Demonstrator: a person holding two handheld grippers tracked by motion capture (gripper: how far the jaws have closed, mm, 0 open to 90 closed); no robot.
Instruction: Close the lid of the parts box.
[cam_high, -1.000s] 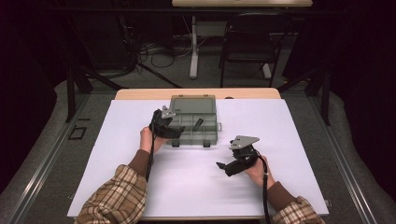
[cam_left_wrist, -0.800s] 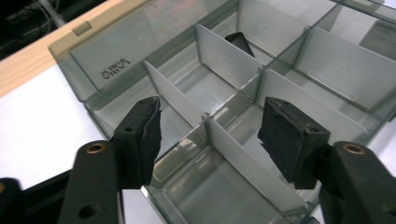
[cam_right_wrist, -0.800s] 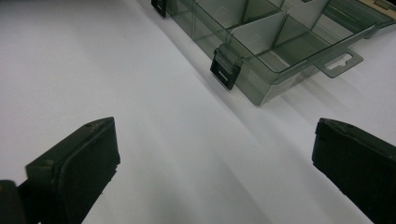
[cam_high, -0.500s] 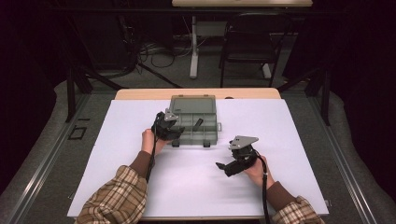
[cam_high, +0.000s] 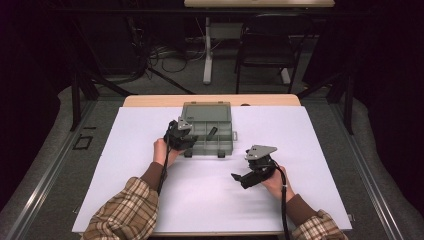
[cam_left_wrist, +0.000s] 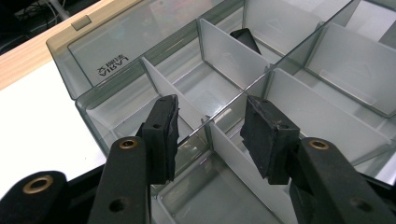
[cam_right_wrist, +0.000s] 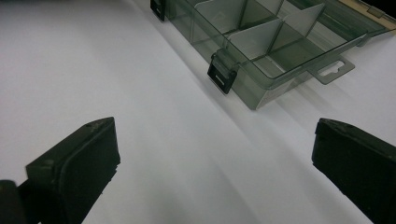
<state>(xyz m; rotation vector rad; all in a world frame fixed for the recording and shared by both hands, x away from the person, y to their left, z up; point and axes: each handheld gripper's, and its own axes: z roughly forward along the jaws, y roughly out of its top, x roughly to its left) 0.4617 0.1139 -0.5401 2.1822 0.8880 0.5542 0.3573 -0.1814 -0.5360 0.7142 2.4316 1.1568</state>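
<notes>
Left gripper (cam_left_wrist: 208, 135): held over the near-left corner of the organiser box (cam_high: 207, 129); its jaws have just been closing and now stand partly apart, with a white divider (cam_left_wrist: 243, 163) and the box's clear inner wall between the pads, which press on nothing.
Left gripper in the high view (cam_high: 181, 137): at the box's left end, the person's left hand (cam_high: 162, 150) behind it, a plaid sleeve (cam_high: 127, 210) below.
Right gripper (cam_right_wrist: 212, 163): jaws wide apart, nothing between them, above bare white table (cam_right_wrist: 140, 116).
Right gripper in the high view (cam_high: 239, 177): near the box's front right corner but apart from it, pointing left.
Organiser box: smoky clear plastic, lid open and laid back toward the far edge, at the middle of the far half of the table (cam_high: 310, 150).
Compartments: split by white dividers; a small black piece (cam_left_wrist: 245, 39) lies in one toward the far side.
Latches (cam_right_wrist: 222, 74): black, on the front wall, hanging open.
</notes>
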